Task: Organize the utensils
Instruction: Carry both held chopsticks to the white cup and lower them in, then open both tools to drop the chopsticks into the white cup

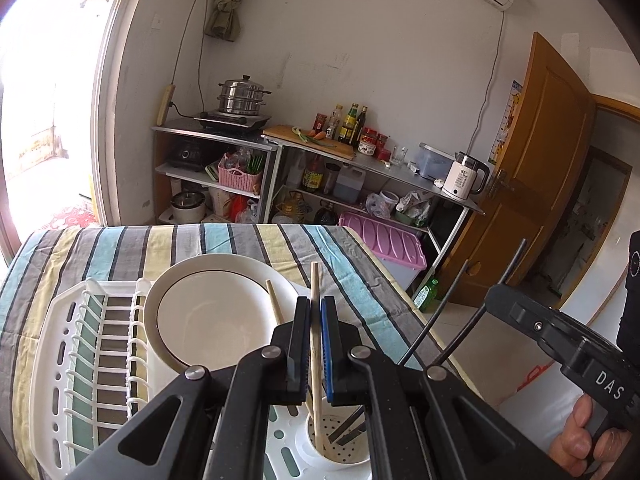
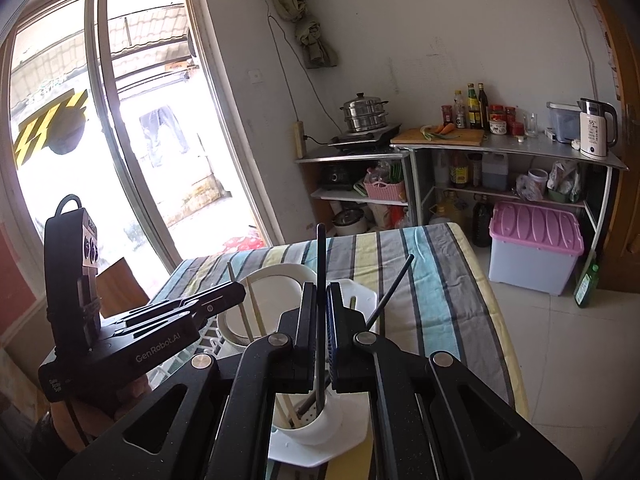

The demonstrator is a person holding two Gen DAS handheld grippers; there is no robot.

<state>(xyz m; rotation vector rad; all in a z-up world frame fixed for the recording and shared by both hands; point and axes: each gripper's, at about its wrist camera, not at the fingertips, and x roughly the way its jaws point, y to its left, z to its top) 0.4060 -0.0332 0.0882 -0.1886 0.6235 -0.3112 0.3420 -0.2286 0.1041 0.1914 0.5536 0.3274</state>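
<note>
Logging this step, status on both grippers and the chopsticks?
Left gripper shut on wooden chopstick. Right gripper shut on black chopstick. Both tips in white holder cup. Nothing in the way.

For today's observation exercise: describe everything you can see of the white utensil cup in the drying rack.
The utensil cup is a round white holder, plastic by its look, with a perforated bottom visible in the left wrist view. It stands upright at the near corner of the white drying rack. Wooden chopsticks and dark chopsticks stand in it, leaning on its rim. The left tool is shut on one wooden chopstick, and the right tool on one dark chopstick.
</note>
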